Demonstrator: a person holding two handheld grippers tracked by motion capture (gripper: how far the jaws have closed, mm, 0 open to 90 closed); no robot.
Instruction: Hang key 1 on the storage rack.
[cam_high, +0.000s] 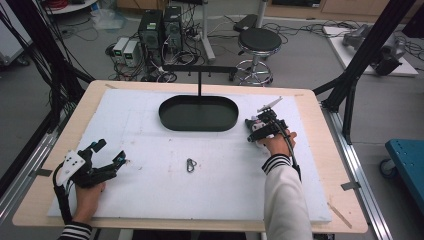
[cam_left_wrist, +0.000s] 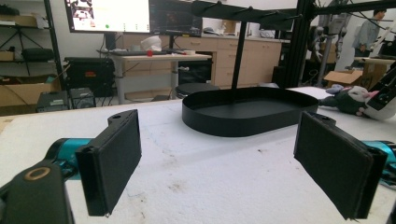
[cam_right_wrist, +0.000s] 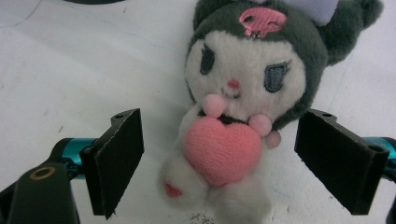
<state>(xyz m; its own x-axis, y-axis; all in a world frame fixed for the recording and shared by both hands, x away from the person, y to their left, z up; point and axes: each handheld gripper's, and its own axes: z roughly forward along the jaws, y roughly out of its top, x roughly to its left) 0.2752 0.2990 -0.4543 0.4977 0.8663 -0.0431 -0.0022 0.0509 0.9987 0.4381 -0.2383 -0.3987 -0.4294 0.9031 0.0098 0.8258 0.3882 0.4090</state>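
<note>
Your right gripper (cam_right_wrist: 219, 163) hangs over the plush (cam_right_wrist: 243, 93), jaws spread wide to either side of it and not touching it. The plush lies face up on the white board (cam_high: 150, 130), just right of the black tray (cam_high: 198, 113); in the high view your gripper mostly covers it, so its exact pose there is hard to tell. Your left gripper (cam_high: 111, 152) rests low at the board's left edge, jaws spread and holding nothing, well apart from the plush. A carabiner (cam_high: 190, 165) lies between your hands.
</note>
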